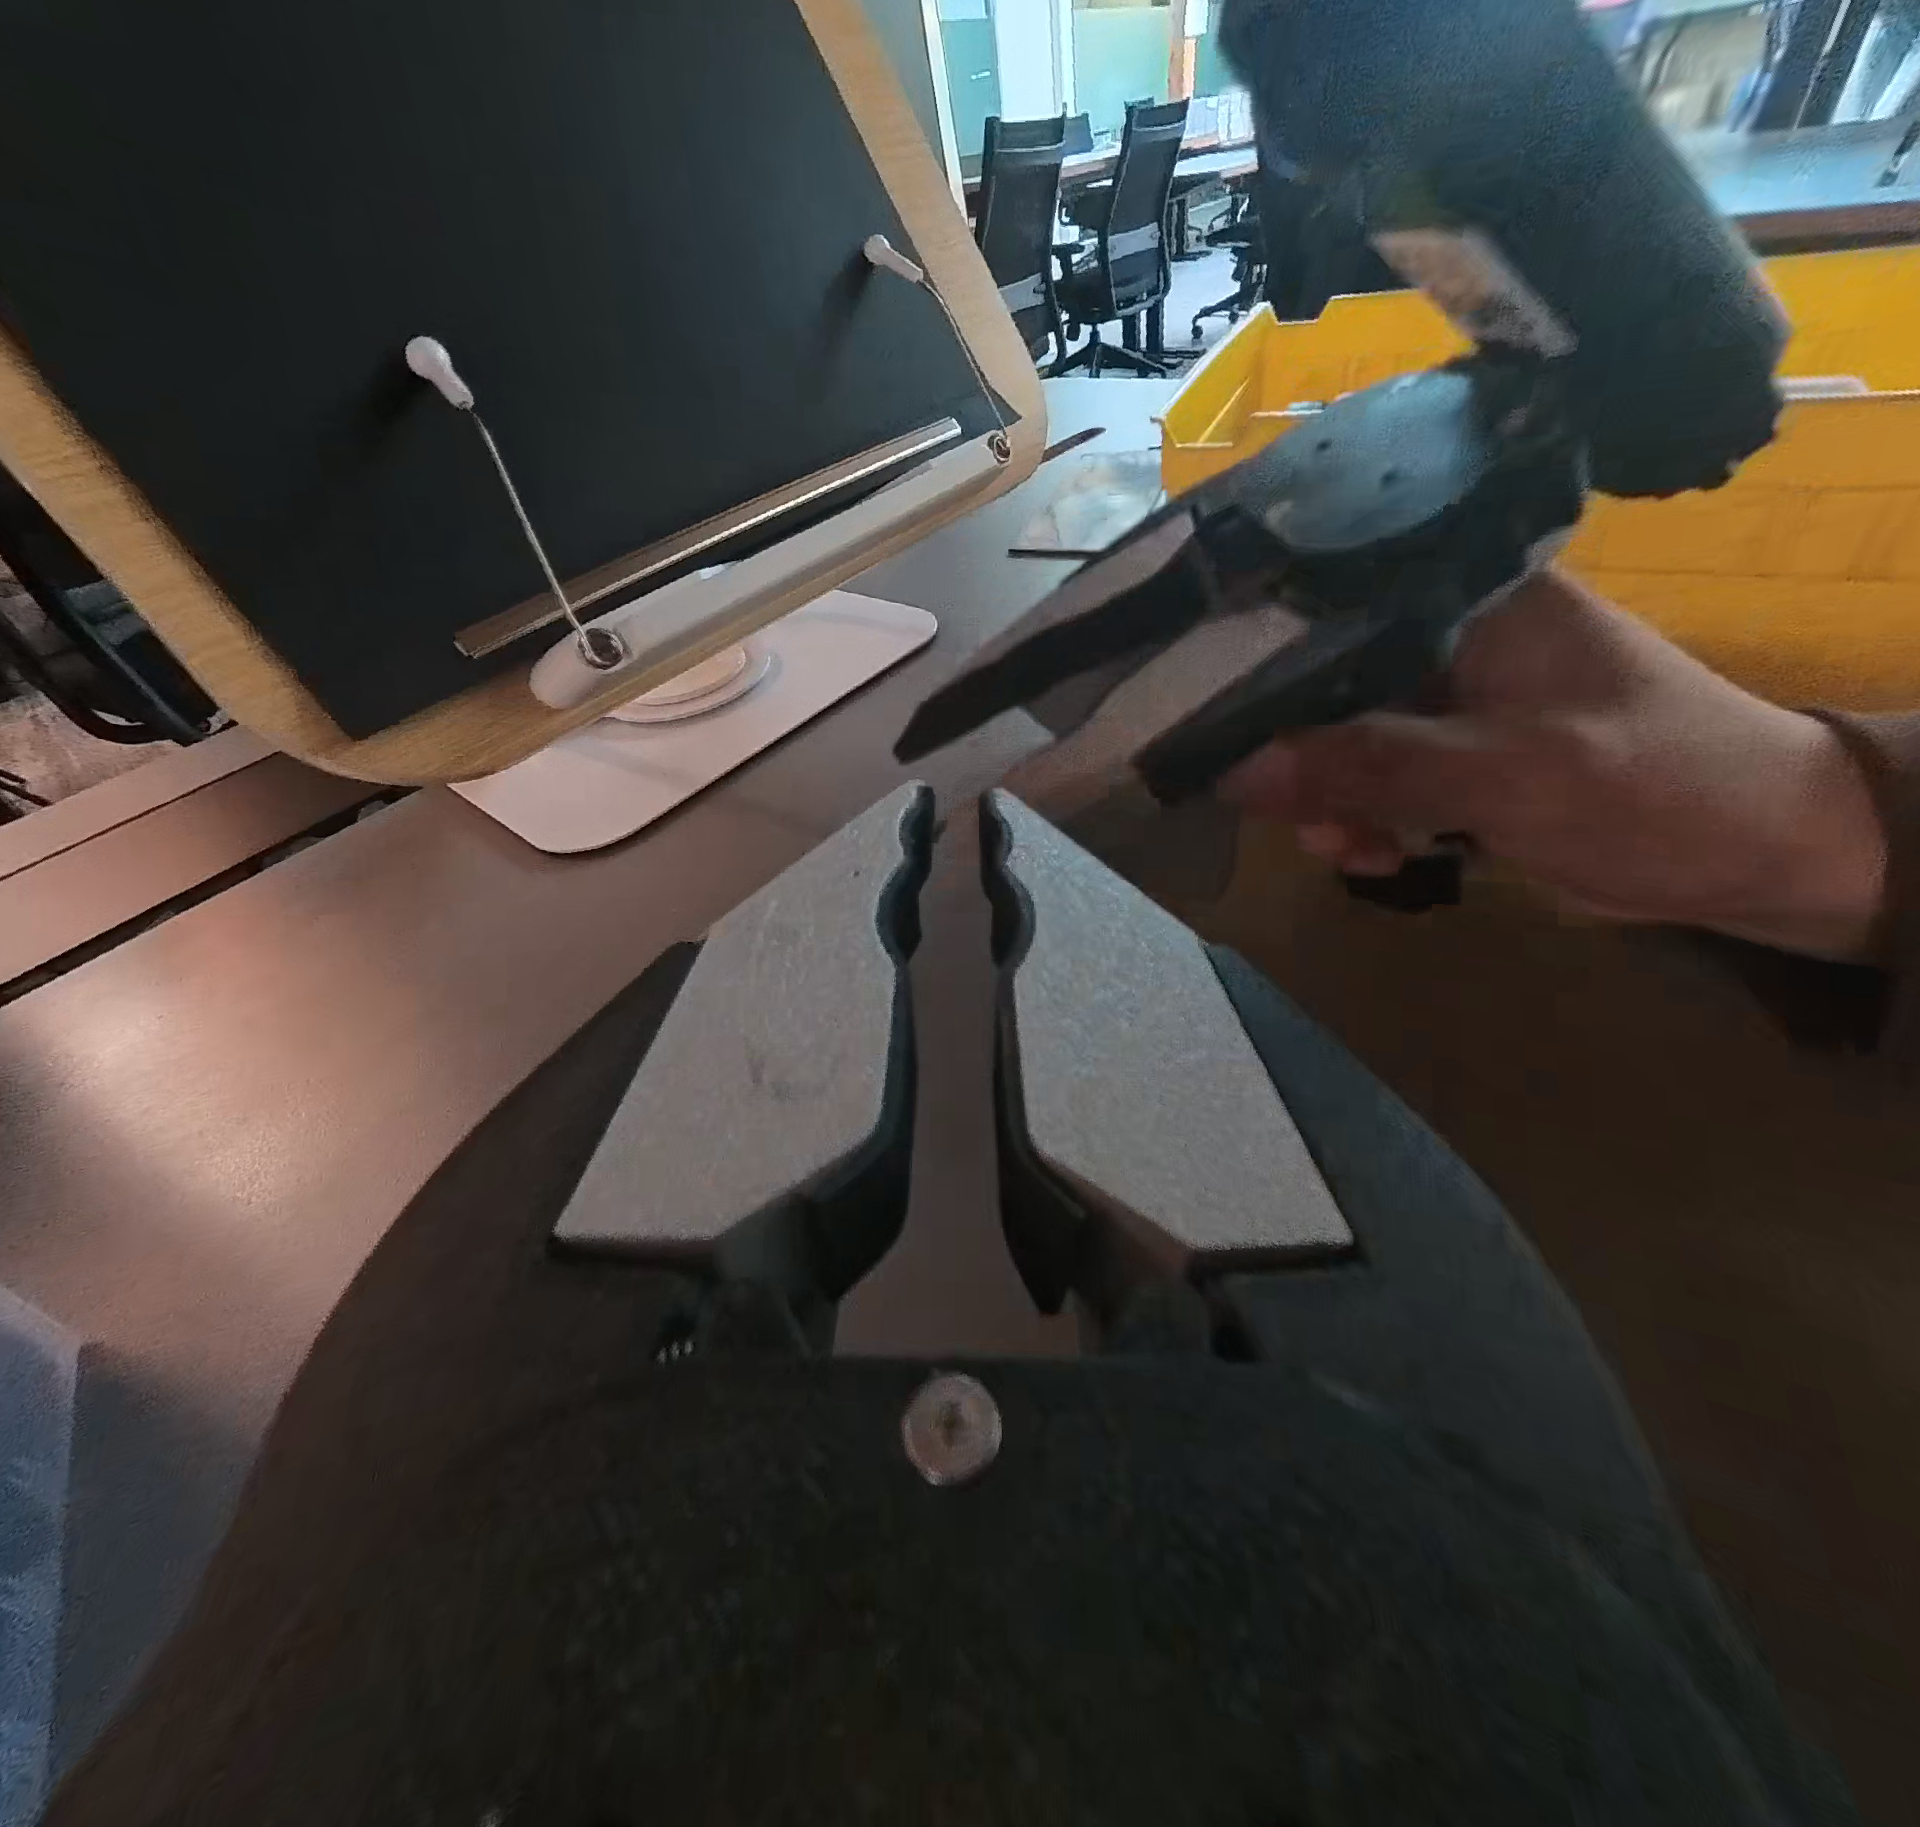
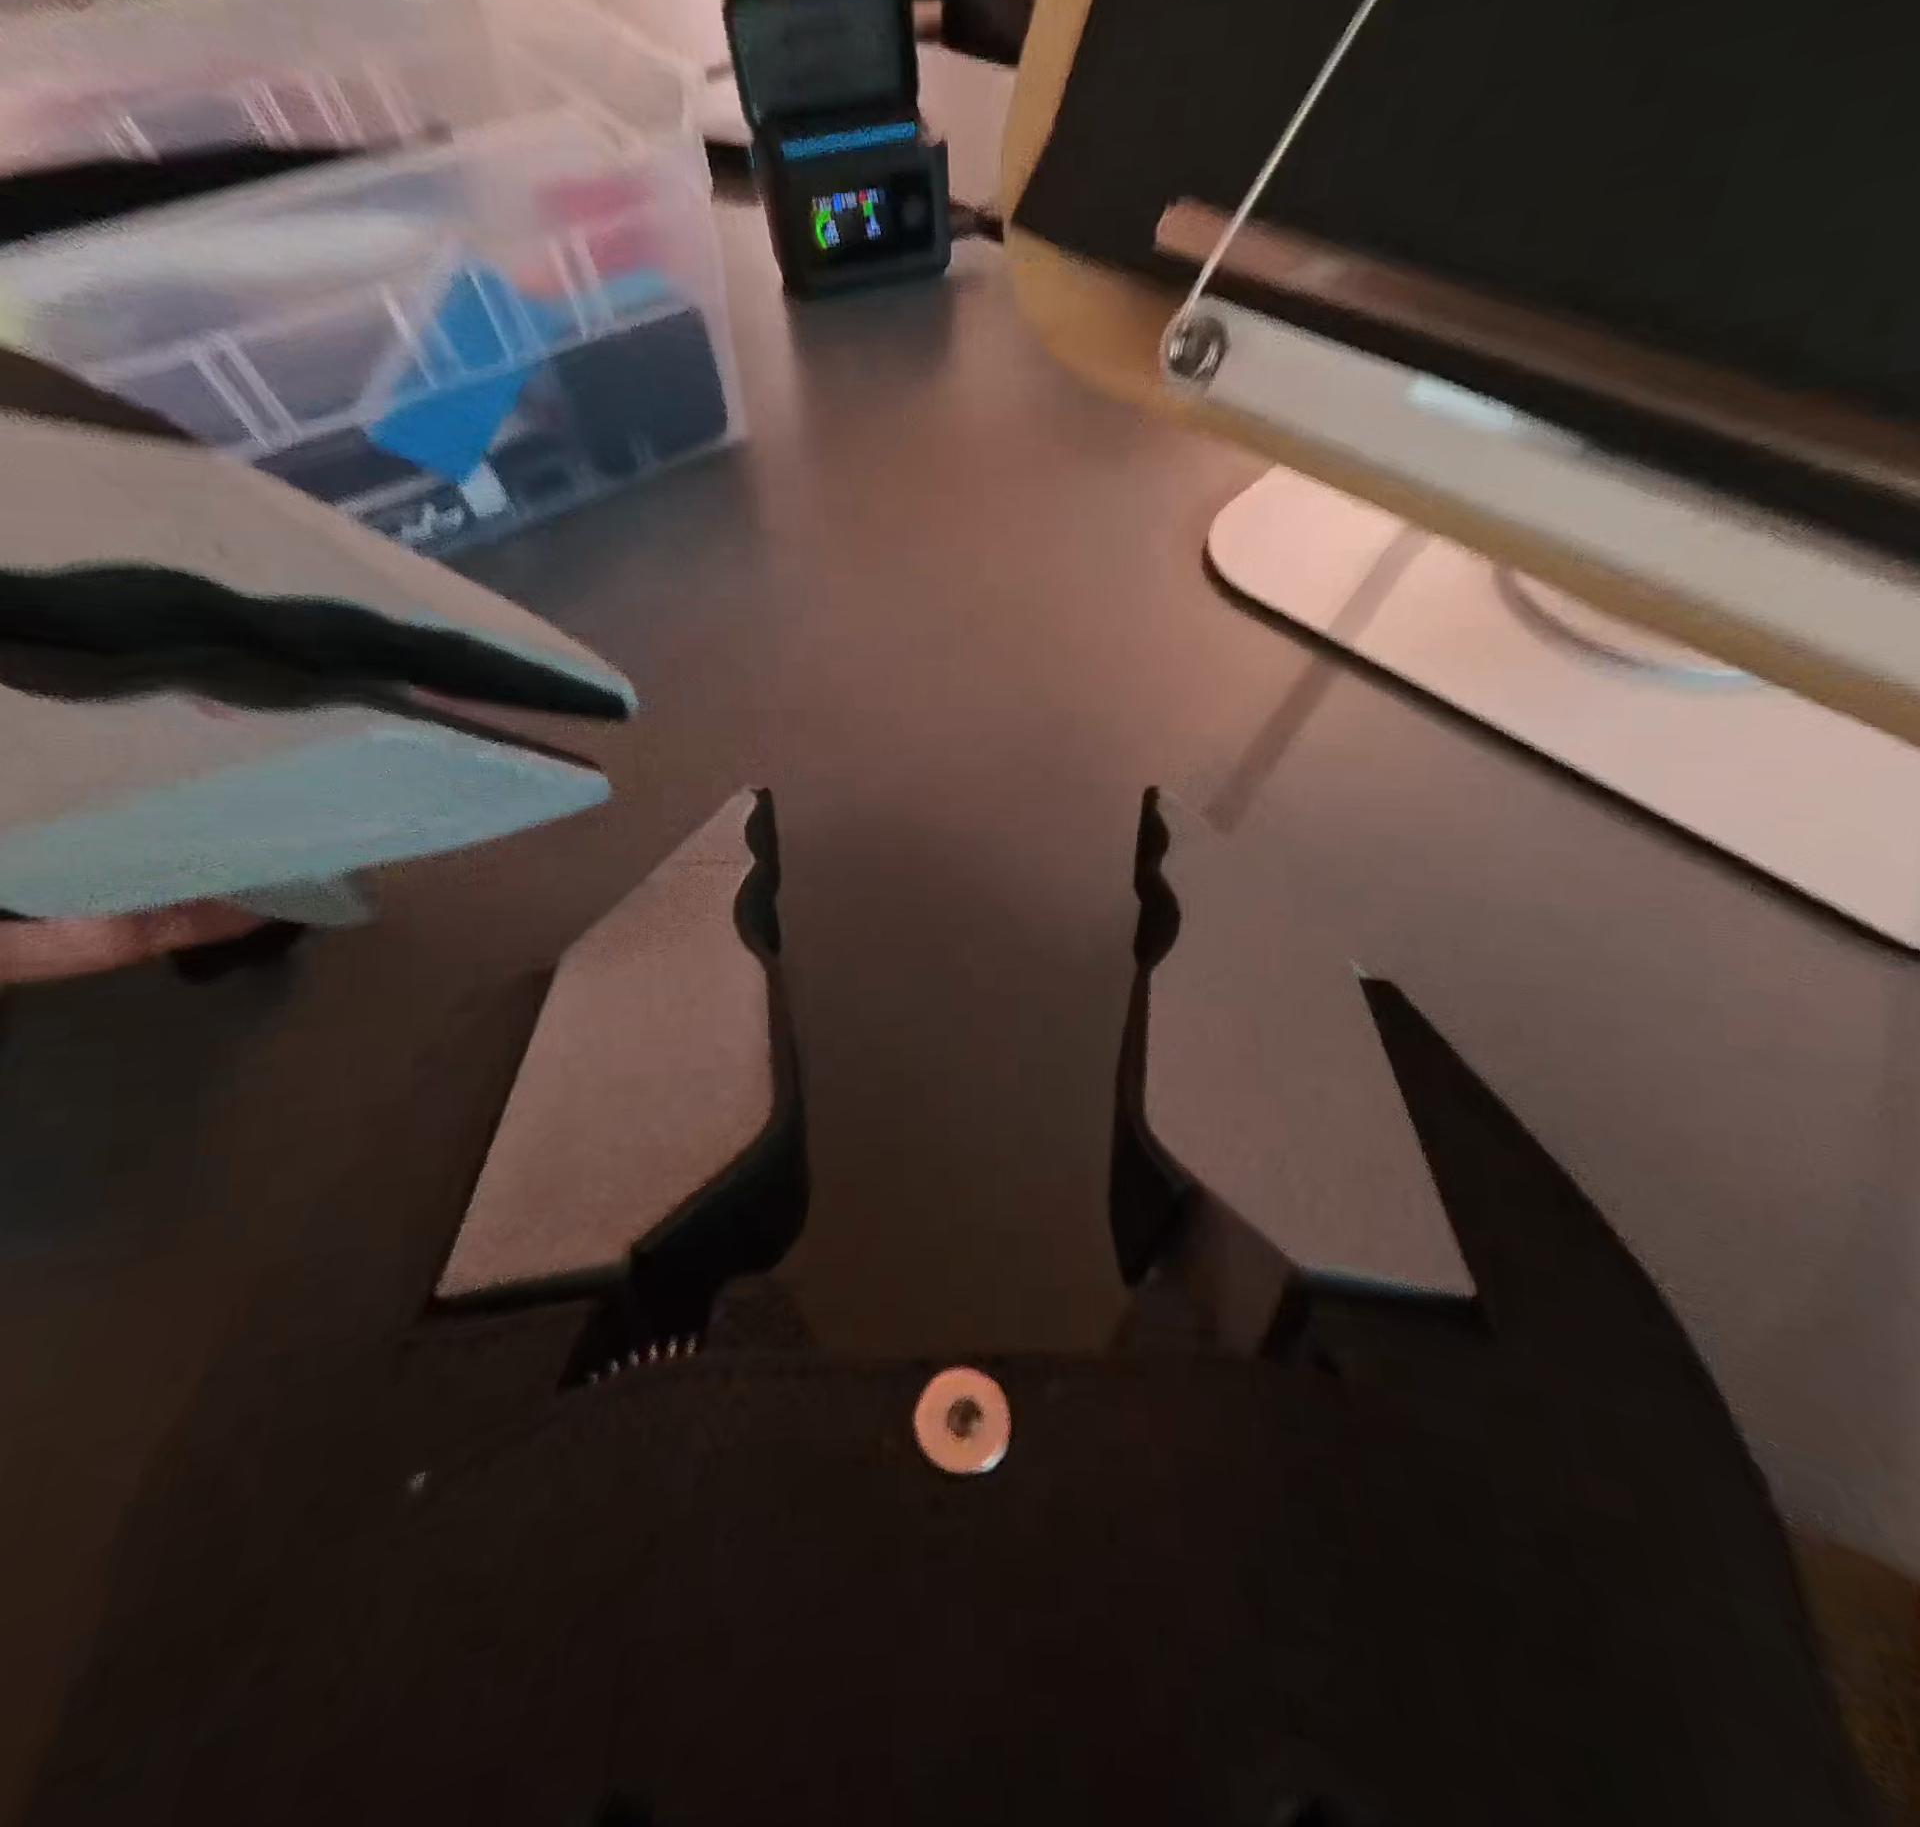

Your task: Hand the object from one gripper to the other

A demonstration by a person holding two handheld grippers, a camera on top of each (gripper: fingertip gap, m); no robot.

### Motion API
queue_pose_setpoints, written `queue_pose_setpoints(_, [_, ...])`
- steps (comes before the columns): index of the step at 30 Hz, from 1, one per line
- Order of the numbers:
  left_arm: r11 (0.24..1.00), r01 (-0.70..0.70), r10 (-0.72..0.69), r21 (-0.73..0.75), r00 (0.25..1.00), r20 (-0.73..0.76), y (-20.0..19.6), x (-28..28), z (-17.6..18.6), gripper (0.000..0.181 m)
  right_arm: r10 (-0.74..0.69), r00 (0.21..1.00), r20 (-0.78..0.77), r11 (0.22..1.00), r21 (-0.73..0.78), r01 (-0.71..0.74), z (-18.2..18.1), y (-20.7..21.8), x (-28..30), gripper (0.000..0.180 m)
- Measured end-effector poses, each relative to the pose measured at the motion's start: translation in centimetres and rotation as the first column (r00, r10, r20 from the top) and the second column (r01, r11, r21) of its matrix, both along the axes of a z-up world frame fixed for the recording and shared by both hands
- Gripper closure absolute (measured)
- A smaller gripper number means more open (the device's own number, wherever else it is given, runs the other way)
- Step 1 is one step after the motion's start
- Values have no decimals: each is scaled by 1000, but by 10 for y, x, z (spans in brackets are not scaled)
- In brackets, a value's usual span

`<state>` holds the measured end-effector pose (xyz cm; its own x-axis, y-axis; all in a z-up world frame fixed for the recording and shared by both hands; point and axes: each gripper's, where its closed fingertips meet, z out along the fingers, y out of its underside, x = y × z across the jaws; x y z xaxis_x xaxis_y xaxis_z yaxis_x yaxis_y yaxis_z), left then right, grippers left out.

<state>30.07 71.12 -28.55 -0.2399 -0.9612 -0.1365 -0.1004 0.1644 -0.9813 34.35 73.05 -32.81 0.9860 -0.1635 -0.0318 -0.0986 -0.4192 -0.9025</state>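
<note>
My left gripper [image 1: 957, 813] points forward over the dark table [image 1: 260, 1050]; its jaws are almost together with only a thin gap and nothing between them. My right gripper [image 1: 1039, 754], held by a hand [image 1: 1610, 790], comes in from the right with its jaws apart and empty, its tips just beyond the left gripper's tips. In the right wrist view my right gripper [image 2: 956, 806] is wide open and empty over the table [image 2: 935, 582], and the left gripper [image 2: 613, 749] enters from the left, nearly shut. No object to hand over shows in either gripper.
A book stand [image 1: 468, 271] with a black board, wooden rim and white base [image 1: 727, 738] stands close ahead, also in the right wrist view [image 2: 1558, 115]. A yellow bin [image 1: 1299, 375] is at the back right. A clear compartment box [image 2: 416, 323] and a small black device [image 2: 852, 188] stand farther off. Between my right fingertips and the small black device [image 2: 852, 188] there is roughly 30 cm.
</note>
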Motion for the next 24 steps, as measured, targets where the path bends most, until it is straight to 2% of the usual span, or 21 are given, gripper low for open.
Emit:
queue_pose_setpoints(4, [1000,0,0,30,1000,-7,-3,1,-3,176,-1,998,63,1000,-23,2,-4,2,-2,120])
queue_pose_setpoints(10, [991,-41,39,127,999,17,-4,-9,7,168,5,999,40,1000,-27,-4,-5,3,-2,116])
queue_pose_setpoints(14, [994,-66,60,89,996,67,-15,-51,36,160,22,1000,1,999,31,-22,2,0,-3,117])
queue_pose_setpoints(17, [991,-80,80,108,997,7,-10,-101,58,164,26,1000,0,999,37,-26,3,0,-4,119])
queue_pose_setpoints(20, [934,-259,278,246,959,-45,49,-145,88,154,32,999,14,999,30,-33,3,2,-5,120])
queue_pose_setpoints(22, [842,-395,462,368,879,-114,109,-170,92,145,43,999,17,999,30,-44,3,5,-8,120])
queue_pose_setpoints(24, [748,-453,610,486,758,-231,166,-193,73,134,65,998,19,998,25,-65,2,7,-13,122])
